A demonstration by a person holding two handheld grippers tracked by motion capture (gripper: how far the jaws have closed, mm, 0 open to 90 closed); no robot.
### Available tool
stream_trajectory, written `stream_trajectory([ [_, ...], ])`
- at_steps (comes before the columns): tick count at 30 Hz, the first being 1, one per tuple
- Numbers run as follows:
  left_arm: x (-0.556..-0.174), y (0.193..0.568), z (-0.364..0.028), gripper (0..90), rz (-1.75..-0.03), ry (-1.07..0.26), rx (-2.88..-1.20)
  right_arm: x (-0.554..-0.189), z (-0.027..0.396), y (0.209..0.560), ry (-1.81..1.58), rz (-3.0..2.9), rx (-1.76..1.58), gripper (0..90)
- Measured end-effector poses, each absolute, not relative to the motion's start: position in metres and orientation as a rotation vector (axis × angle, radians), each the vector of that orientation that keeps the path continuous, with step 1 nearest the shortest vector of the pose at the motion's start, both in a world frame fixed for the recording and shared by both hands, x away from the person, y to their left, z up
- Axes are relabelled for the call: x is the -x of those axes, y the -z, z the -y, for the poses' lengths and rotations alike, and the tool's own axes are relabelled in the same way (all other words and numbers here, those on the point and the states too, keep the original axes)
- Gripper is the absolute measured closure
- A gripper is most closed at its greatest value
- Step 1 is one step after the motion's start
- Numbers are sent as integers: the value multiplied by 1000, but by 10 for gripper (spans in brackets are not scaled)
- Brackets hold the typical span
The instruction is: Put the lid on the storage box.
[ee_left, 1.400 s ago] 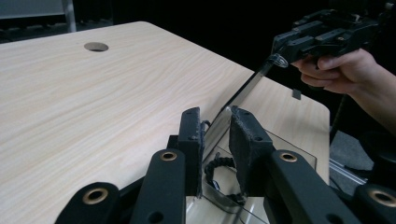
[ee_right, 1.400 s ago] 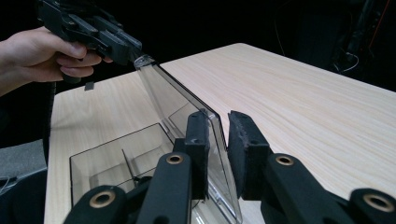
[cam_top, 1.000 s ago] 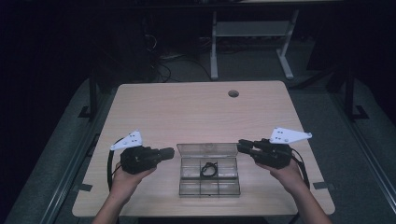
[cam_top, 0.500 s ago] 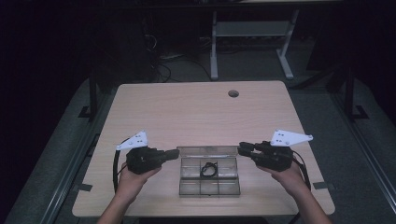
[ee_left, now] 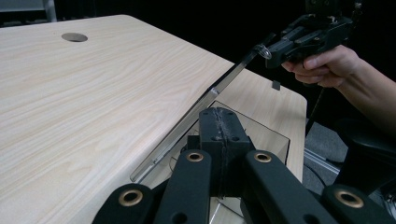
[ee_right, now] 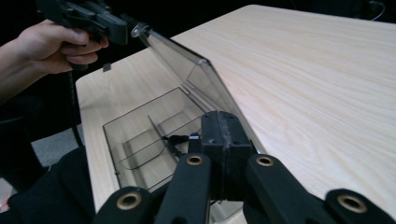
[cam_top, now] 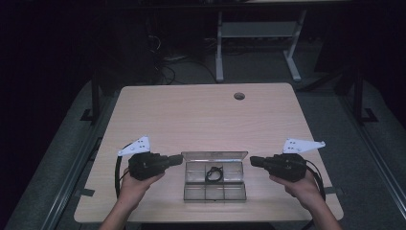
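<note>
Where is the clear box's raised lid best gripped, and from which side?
Judging by its pose, grip the lid at its upper corners, one gripper from each end. It stands raised behind the compartments as a thin panel, ends free; the left gripper and right gripper meet it there.

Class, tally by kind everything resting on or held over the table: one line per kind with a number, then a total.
Grippers: 2 (left gripper, right gripper)
Clear plastic box with its lid raised: 1
Black cable coil inside the box: 1
Total: 4
</note>
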State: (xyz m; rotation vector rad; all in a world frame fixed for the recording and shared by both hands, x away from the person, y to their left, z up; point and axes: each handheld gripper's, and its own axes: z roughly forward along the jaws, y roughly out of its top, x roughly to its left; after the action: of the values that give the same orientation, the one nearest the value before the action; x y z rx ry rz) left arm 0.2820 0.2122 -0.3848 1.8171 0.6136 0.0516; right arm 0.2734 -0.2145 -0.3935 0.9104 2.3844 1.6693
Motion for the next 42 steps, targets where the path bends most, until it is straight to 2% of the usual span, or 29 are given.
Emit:
stream_trajectory([
  [7, -279, 386, -213, 900, -613, -48, -1823, -274, 204, 393, -1666, -2423, -896, 897],
  [11, -277, 387, -213, 900, -610, -46, -1829, -271, 201, 397, -1690, -2424, -778, 898],
  [36, -258, 400, -214, 900, -600, -12, -1908, -258, 209, 409, -1691, -2463, -792, 899],
  [42, -255, 406, -212, 900, -593, -38, -1944, -254, 209, 414, -1684, -2482, -769, 899],
])
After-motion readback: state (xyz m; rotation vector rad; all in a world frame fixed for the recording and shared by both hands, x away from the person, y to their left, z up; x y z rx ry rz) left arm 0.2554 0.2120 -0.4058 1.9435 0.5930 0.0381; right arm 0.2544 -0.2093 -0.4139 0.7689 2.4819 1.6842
